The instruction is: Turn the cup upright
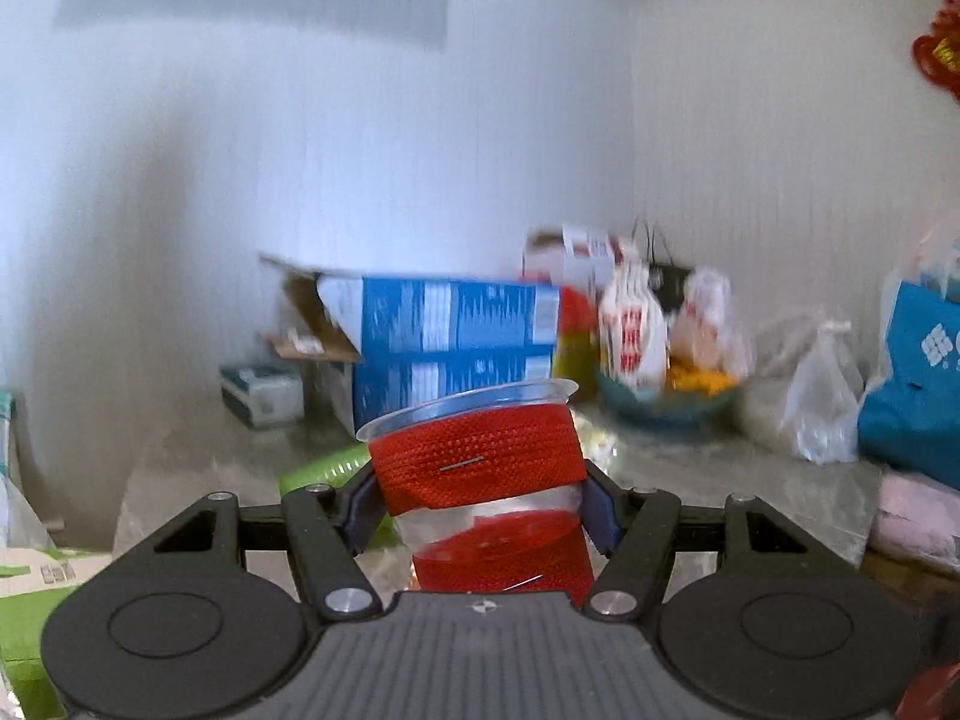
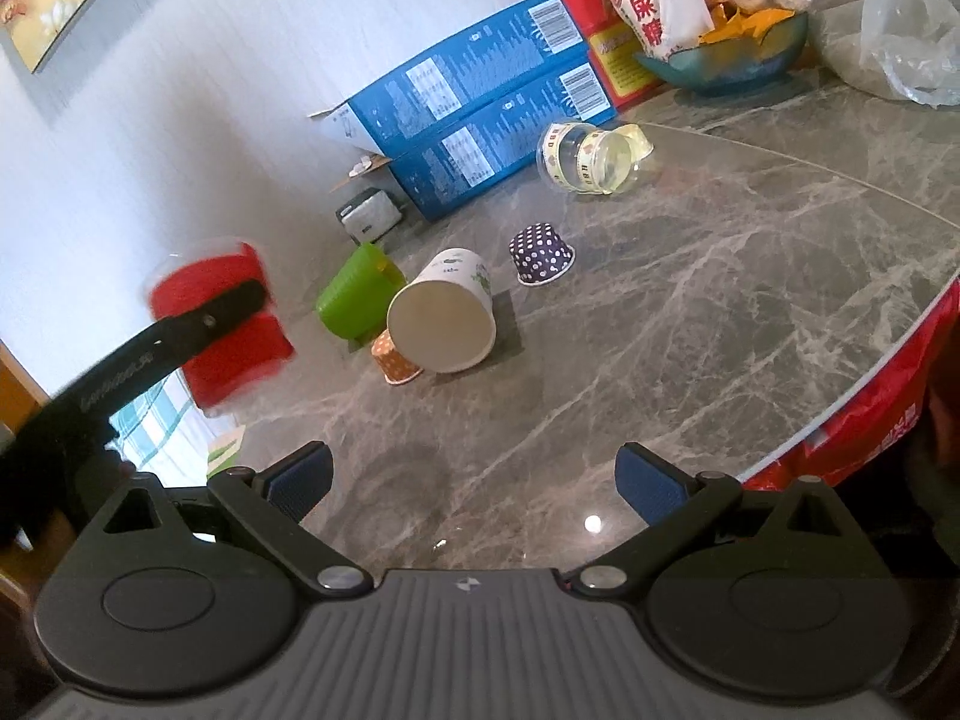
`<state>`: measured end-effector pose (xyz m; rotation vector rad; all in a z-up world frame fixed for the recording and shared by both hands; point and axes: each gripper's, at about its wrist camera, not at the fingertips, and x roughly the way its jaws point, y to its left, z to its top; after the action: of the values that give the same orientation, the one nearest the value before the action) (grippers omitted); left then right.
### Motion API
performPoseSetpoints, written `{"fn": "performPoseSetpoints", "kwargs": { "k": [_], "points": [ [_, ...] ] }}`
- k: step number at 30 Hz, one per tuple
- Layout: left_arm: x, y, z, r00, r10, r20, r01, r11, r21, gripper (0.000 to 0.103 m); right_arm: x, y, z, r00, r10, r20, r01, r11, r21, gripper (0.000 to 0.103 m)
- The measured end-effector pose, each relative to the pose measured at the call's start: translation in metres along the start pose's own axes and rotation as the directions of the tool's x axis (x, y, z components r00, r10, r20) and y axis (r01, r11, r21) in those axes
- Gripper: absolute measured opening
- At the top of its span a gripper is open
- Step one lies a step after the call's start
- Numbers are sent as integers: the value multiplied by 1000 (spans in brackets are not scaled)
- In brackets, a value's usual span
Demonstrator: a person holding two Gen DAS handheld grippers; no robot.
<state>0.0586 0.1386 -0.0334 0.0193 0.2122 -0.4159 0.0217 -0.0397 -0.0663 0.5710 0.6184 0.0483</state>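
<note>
Gripping the clear cup (image 1: 480, 474) low on its body, the left gripper (image 1: 480, 510) is pressing its blue pads (image 1: 600, 510) against both sides of the plastic wall, just under the red woven band (image 1: 477, 459). In the left wrist view the cup is sitting rim up, leaning slightly to the left, and it is being held above the counter (image 1: 690, 468), with motion blur softening the blue boxes (image 1: 450, 336) and bags behind it. The wall is thin plastic, so I judge that squeezing harder could be buckling it, while too light a hold could be letting it slide or twist between the pads. Setting it down while it is leaning could be tipping it over again.

In the right wrist view, the right gripper (image 2: 477, 483) is hanging wide open over bare marble counter (image 2: 720, 312), touching and holding nothing. The red-banded cup (image 2: 222, 324) is showing blurred at the left, off the counter's edge, with the left gripper's black arm crossing it. Other cups are lying tipped nearby: a white paper cup (image 2: 444, 318), a green cup (image 2: 357, 297), a small orange one (image 2: 393, 360), a dotted one (image 2: 540, 252). Lowering the held cup carelessly could be knocking into these.
</note>
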Motion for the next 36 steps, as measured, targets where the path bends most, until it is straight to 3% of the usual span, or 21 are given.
{"fn": "performPoseSetpoints", "kwargs": {
  "k": [3,7,9,12,15,21,27,36],
  "points": [
    [-13,-15,-28,995,53,88,-57,997,52,68,-6,-5,-6,1000,-12,22,12,1000,-1,102],
    [-25,-33,-55,971,137,194,-158,982,100,68,-17,-13,-15,997,-24,70,26,999,-27,102],
    [-30,-38,-67,965,134,224,-163,980,115,68,-23,-14,-21,993,-36,113,43,998,-54,102],
    [-30,-43,-83,965,126,228,-158,979,130,68,-30,-11,-34,979,-48,196,76,988,-135,102],
    [-28,-48,-97,964,131,232,-169,974,151,68,-30,-10,-44,974,-57,220,99,977,-187,102],
    [-26,-44,-108,963,156,219,-187,974,129,68,-29,-22,-59,976,-34,213,66,987,-146,102],
    [-23,-51,-113,953,168,253,-216,961,174,67,-27,-26,-67,978,-26,209,54,990,-131,102],
    [-22,-53,-126,960,165,226,-214,954,210,68,-28,-29,-72,977,-21,211,49,990,-128,102]
  ]
}}
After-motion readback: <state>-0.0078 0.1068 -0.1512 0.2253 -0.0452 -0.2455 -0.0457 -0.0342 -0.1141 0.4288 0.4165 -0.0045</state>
